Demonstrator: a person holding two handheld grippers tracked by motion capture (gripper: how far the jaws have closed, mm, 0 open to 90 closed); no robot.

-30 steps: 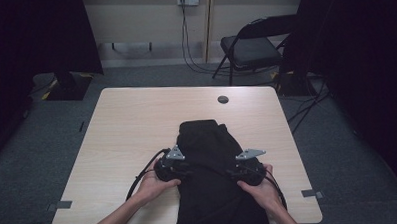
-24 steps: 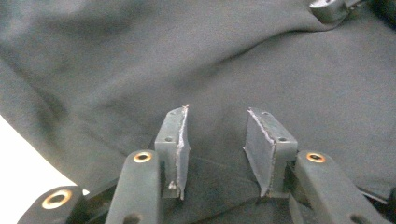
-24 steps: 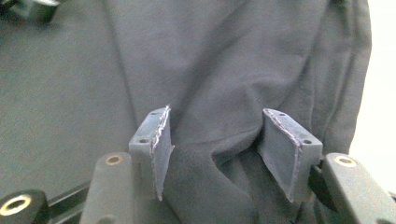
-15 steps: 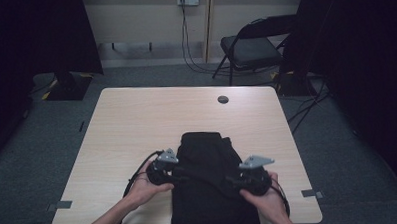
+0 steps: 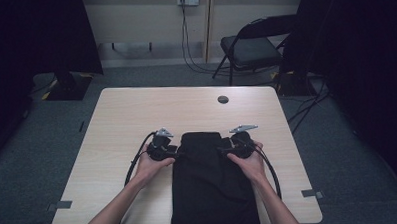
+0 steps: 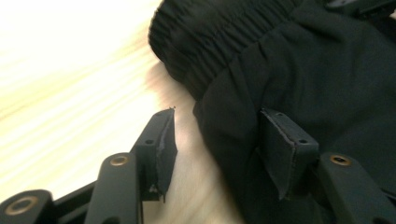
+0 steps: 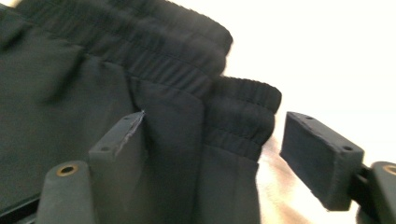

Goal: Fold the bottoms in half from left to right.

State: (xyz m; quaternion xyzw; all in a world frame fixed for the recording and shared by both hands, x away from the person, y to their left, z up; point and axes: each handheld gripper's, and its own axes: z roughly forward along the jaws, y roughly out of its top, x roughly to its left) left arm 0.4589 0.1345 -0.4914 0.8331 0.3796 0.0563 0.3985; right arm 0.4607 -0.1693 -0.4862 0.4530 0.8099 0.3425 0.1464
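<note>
A: What's the cloth like?
B: Soft black trousers with a ribbed elastic waistband, flat on the pale wooden counter, lower end cut off.
A: And the fingers?
B: Left gripper and right gripper have just been opening, fabric edge loose between them.

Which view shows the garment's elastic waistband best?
The right gripper view: the ribbed waistband lies close up, its folded layers distinct. The left gripper view shows one gathered corner, blurred. In the high view the black garment is too dark to show any waistband detail.
</note>
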